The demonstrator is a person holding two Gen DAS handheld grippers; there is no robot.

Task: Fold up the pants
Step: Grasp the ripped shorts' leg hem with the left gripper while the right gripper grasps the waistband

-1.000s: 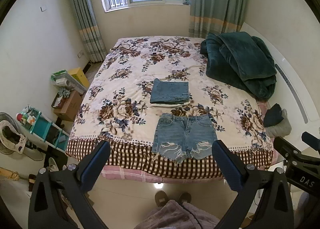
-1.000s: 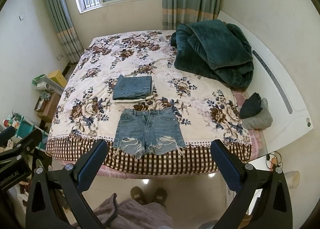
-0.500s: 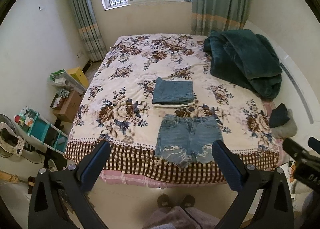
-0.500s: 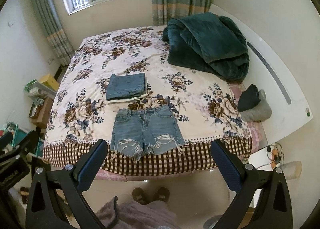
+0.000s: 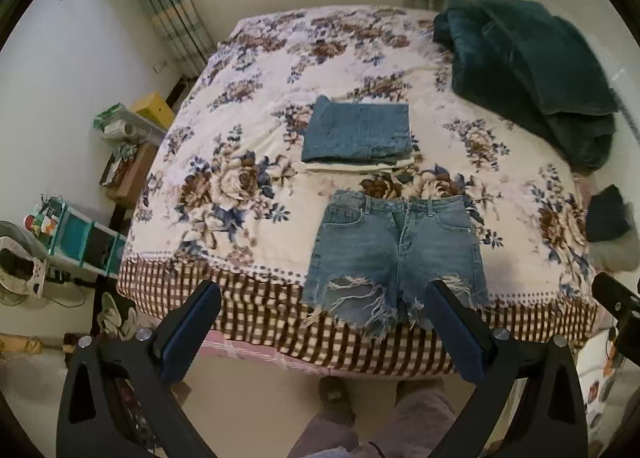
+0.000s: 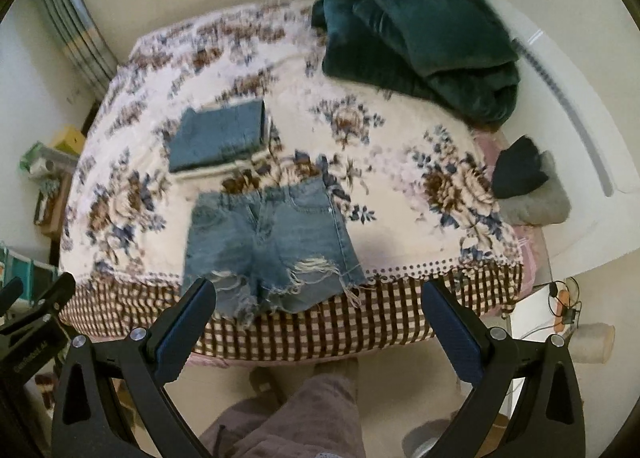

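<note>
Light blue denim shorts [image 5: 396, 250] with frayed hems lie flat at the near edge of the floral bed, waistband away from me; they also show in the right wrist view [image 6: 268, 242]. A folded stack of denim [image 5: 358, 131] sits just beyond them, also in the right wrist view [image 6: 218, 135]. My left gripper [image 5: 324, 322] is open and empty, above the floor just short of the bed edge, its right finger [image 5: 456, 334] in front of the shorts' right hem. My right gripper [image 6: 320, 318] is open and empty, likewise short of the bed, right of the shorts.
The floral bedspread [image 5: 248, 129] has a checked border hanging at the near edge. A dark green blanket [image 5: 528, 69] is heaped at the far right. Dark and grey clothes [image 6: 528, 185] lie at the right edge. Shelves and boxes [image 5: 80, 234] stand left of the bed. My feet [image 5: 336, 394] stand below.
Both grippers have moved forward and down toward the bed's near edge; the shorts now look larger and closer. Both stay open.
</note>
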